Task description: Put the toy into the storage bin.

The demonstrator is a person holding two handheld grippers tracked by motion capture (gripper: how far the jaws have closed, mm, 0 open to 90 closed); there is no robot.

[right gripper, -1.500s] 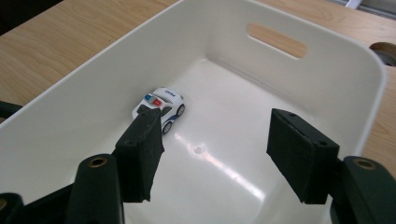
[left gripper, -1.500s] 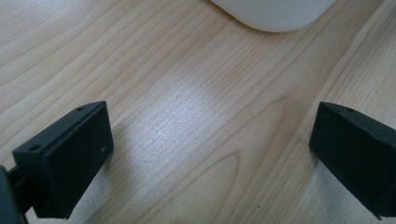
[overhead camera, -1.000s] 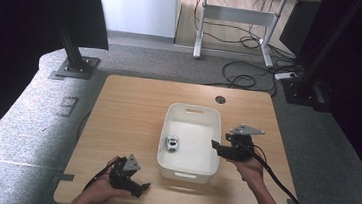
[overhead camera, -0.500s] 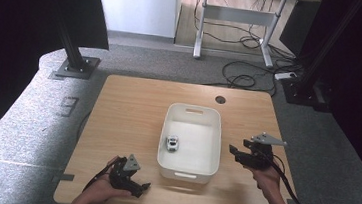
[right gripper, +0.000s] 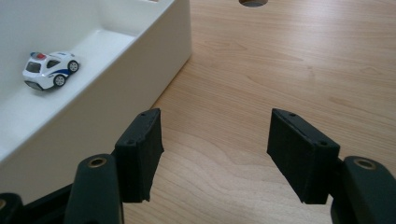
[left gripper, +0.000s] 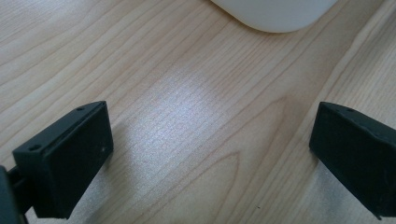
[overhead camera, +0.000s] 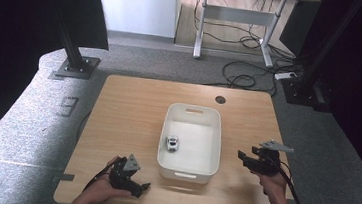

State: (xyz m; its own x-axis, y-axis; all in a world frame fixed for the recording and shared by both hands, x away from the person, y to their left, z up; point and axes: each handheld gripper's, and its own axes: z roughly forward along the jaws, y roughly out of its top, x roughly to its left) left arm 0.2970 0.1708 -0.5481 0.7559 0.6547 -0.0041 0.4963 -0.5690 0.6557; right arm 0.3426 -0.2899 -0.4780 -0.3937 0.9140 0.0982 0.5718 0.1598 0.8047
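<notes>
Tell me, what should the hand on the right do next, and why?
Probably just rest on the table. The toy police car already sits inside the white bin, and the right gripper is outside the bin, jaws open with nothing between them, so little seems left to do.

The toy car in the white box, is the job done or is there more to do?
Done, it seems: the toy police car sits on its wheels inside the white tub. In hand: nothing. The right gripper is open beside the tub, over bare table. The left gripper is open too, near the table's front edge. Left to do: probably nothing, since no other toys lie on the table.
</notes>
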